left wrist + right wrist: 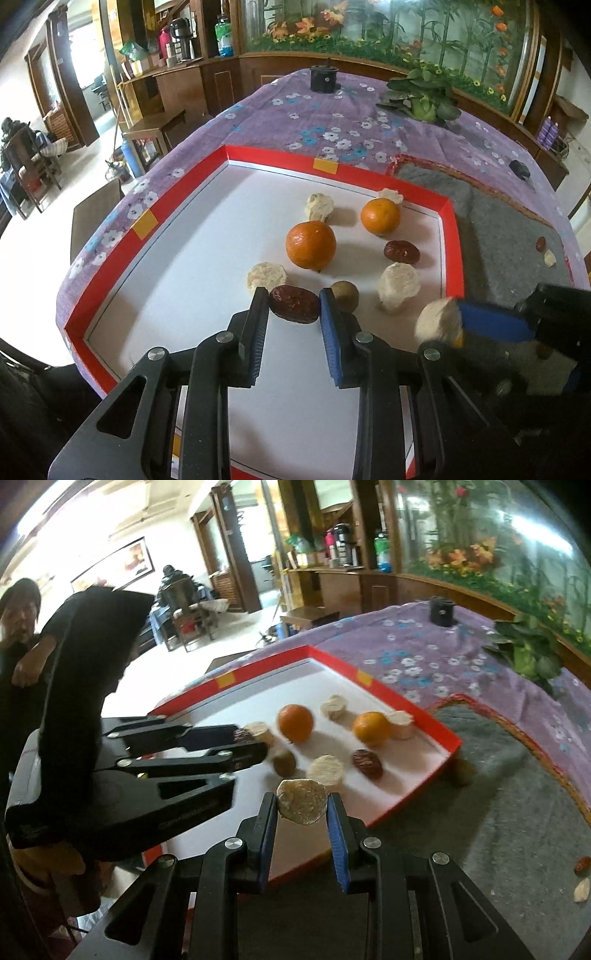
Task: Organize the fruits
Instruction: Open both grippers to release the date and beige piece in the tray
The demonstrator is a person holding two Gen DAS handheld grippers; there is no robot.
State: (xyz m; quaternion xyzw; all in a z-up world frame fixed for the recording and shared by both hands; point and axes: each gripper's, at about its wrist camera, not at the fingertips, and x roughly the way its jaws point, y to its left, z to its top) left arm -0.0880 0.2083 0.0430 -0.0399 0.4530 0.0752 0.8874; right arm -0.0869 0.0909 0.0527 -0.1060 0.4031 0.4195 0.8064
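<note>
A red-rimmed white tray [448, 236] holds two oranges [311, 244] [380, 216], several pale dried fruit pieces [398, 286], a red date [401, 252] and a small green-brown fruit [345, 295]. My left gripper [294, 306] is shut on a dark red date [294, 305] low over the tray floor; it also shows in the right wrist view [247, 738]. My right gripper [302, 803] is shut on a pale dried fruit piece [302, 801] above the tray's near edge [417, 786]; it also shows in the left wrist view [439, 320].
A grey felt mat [480, 830] lies right of the tray with a date [581, 866] and a pale piece [583, 889] on it. A black cup [323, 78] and a leafy vegetable [424, 99] stand far back on the purple floral cloth [295, 122]. A person [18, 627] stands left.
</note>
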